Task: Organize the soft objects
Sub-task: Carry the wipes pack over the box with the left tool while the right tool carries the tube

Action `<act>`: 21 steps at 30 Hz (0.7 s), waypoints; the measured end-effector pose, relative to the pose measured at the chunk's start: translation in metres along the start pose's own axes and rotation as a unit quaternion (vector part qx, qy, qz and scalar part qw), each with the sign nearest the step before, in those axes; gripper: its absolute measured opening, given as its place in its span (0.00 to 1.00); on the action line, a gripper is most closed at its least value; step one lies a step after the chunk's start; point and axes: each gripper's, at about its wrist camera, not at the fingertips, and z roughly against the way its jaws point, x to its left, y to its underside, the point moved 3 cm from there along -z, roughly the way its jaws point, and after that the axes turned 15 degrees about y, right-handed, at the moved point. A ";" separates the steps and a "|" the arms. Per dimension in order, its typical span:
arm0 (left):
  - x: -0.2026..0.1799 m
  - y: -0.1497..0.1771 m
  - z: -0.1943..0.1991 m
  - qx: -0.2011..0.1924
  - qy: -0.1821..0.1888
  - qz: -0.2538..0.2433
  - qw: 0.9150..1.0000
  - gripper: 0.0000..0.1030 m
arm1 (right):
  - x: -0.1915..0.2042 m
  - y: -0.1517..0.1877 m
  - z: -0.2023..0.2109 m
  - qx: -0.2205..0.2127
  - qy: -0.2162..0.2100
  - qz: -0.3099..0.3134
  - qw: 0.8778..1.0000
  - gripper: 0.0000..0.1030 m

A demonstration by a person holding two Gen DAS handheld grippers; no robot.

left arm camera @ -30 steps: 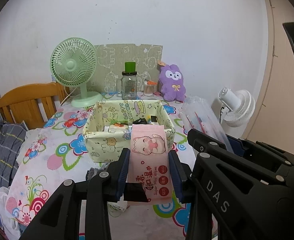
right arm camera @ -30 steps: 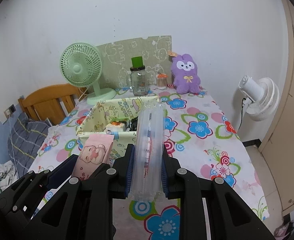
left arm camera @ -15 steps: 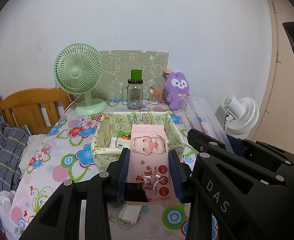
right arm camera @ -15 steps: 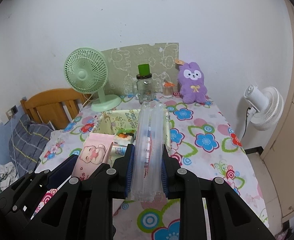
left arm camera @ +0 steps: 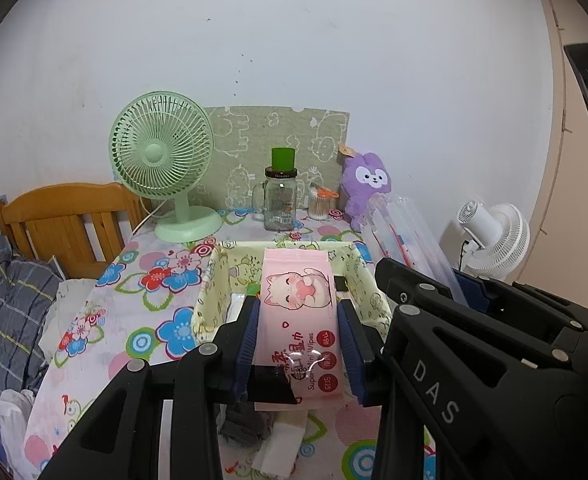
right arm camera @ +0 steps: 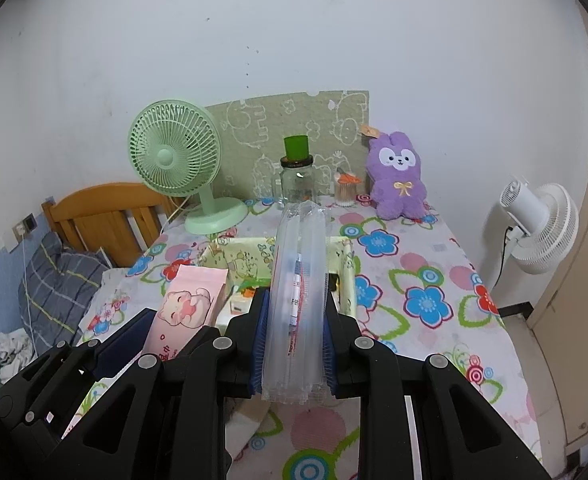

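My left gripper (left arm camera: 298, 320) is shut on a pink wet-wipes pack (left arm camera: 299, 312) with a cat print, held above the near side of a yellow fabric basket (left arm camera: 210, 292). My right gripper (right arm camera: 294, 312) is shut on a clear air-cushion pack (right arm camera: 299, 264) holding a slim item, above the same basket (right arm camera: 218, 254). The pink pack also shows in the right wrist view (right arm camera: 186, 308), and the clear pack in the left wrist view (left arm camera: 405, 240). The basket holds small items, mostly hidden.
The table has a floral cloth (right arm camera: 413, 272). At its back stand a green fan (left arm camera: 162, 160), a glass jar with green lid (left arm camera: 280, 200), a cotton-swab pot (left arm camera: 319, 208) and a purple plush rabbit (right arm camera: 397, 176). A white fan (right arm camera: 541, 224) stands right; a wooden headboard (left arm camera: 66, 220) left.
Both grippers have risen and pulled back with their packs; the basket and table now look lower and farther in both views. Both grips are unchanged.
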 end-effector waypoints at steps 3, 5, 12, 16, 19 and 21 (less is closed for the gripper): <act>0.004 -0.004 -0.005 -0.001 -0.002 -0.001 1.000 0.38 | 0.002 -0.005 -0.007 0.000 -0.002 -0.001 1.000 0.26; 0.006 -0.006 -0.008 -0.002 -0.004 -0.002 1.000 0.38 | 0.003 -0.008 -0.011 0.000 -0.003 -0.001 1.000 0.26; 0.014 -0.013 -0.019 -0.005 -0.008 0.002 1.000 0.38 | 0.009 -0.018 -0.025 -0.002 -0.006 0.001 1.000 0.26; 0.018 -0.018 -0.027 -0.005 -0.010 0.000 1.000 0.38 | 0.012 -0.023 -0.034 -0.002 -0.007 0.000 1.000 0.26; 0.021 -0.021 -0.034 -0.002 -0.012 -0.002 1.000 0.38 | 0.013 -0.026 -0.043 0.001 -0.008 -0.002 1.000 0.26; 0.023 -0.023 -0.040 -0.001 -0.013 -0.005 1.000 0.38 | 0.014 -0.029 -0.049 0.002 -0.008 -0.003 1.000 0.26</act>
